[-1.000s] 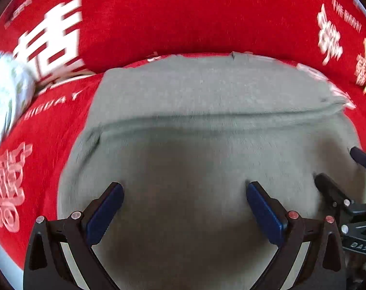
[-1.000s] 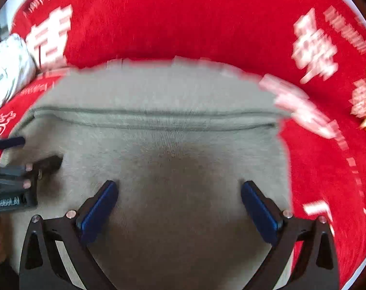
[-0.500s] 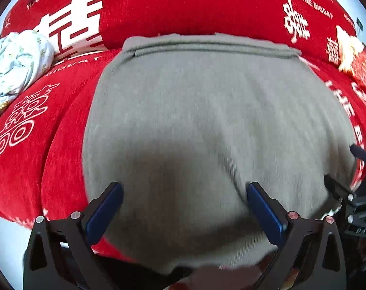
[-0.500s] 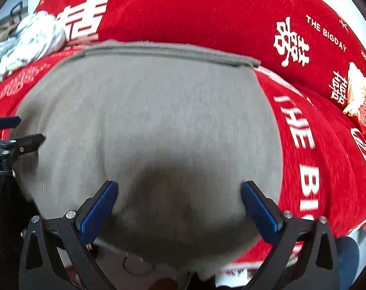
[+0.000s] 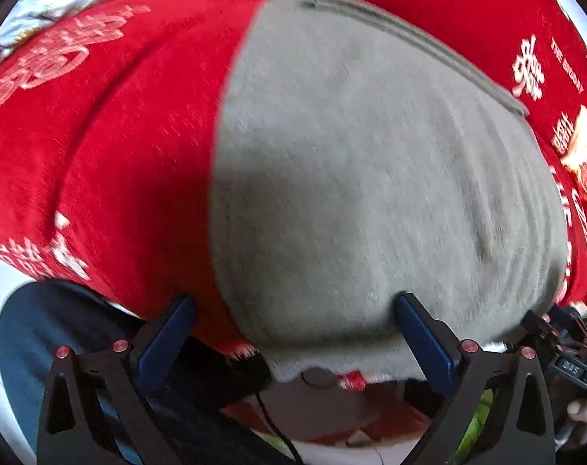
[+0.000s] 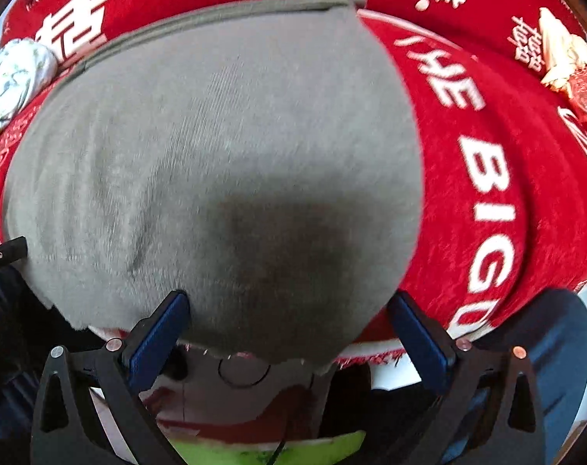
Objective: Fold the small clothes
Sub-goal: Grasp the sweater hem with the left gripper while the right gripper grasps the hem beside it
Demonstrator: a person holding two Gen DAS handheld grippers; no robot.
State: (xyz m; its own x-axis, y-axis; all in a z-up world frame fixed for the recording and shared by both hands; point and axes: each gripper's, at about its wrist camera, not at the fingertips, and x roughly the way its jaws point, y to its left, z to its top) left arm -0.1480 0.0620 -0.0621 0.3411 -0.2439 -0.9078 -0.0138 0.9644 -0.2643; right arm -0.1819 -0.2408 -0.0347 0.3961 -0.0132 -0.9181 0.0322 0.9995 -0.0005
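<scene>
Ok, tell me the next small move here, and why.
Probably bring both open grippers, left and right, down onto the near hem of the grey garment and pinch it: it lies flat on the red cover, ungripped.

My left gripper [image 5: 293, 333] hangs with its blue pads [image 5: 165, 341] spread wide, holding nothing, above the near edge of the grey garment [image 5: 370, 178]. The garment lies flat on the red cloth [image 5: 99, 128] with white lettering. My right gripper [image 5: 564, 348] shows at the lower right.
</scene>
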